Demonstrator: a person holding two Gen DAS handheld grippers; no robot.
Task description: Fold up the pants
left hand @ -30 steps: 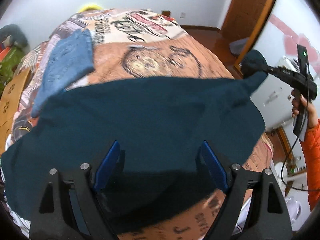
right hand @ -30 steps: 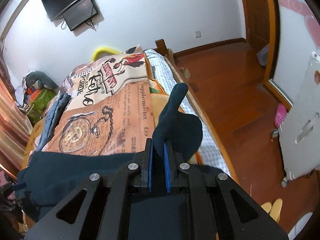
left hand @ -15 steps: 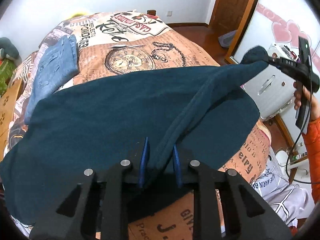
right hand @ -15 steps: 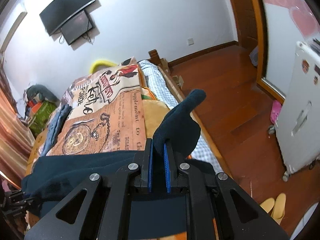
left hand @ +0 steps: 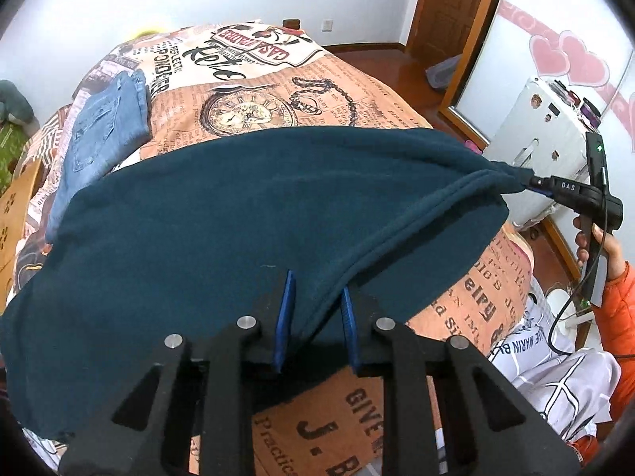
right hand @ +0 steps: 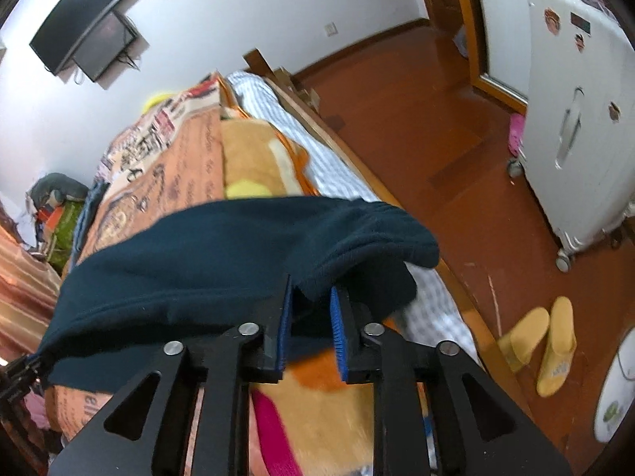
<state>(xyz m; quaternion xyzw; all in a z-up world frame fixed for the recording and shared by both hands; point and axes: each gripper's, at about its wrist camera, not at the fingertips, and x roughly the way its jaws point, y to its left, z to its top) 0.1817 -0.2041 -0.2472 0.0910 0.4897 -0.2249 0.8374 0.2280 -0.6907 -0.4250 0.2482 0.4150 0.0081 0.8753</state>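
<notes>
My left claw (left hand: 315,309) is clamped on the near edge of the dark teal pants (left hand: 238,230), which lie crosswise over the bed's (left hand: 488,301) foot end, long axis running left to right, partly covering folded jeans (left hand: 103,131). My right claw (right hand: 311,321) is opening with the pants' right end between its pads; "DAS" marks it. My claws hide the nearest hem. The bedspread reads "GIVE".

Left gripper (left hand: 315,305) angled steeply down, blue pads pinched on a fold of the dark pants (left hand: 222,218); right gripper (right hand: 311,313), at 3 o'clock in the left wrist view, jaws opening with cloth between them; a hand (left hand: 595,238) in an orange sleeve grips its handle
</notes>
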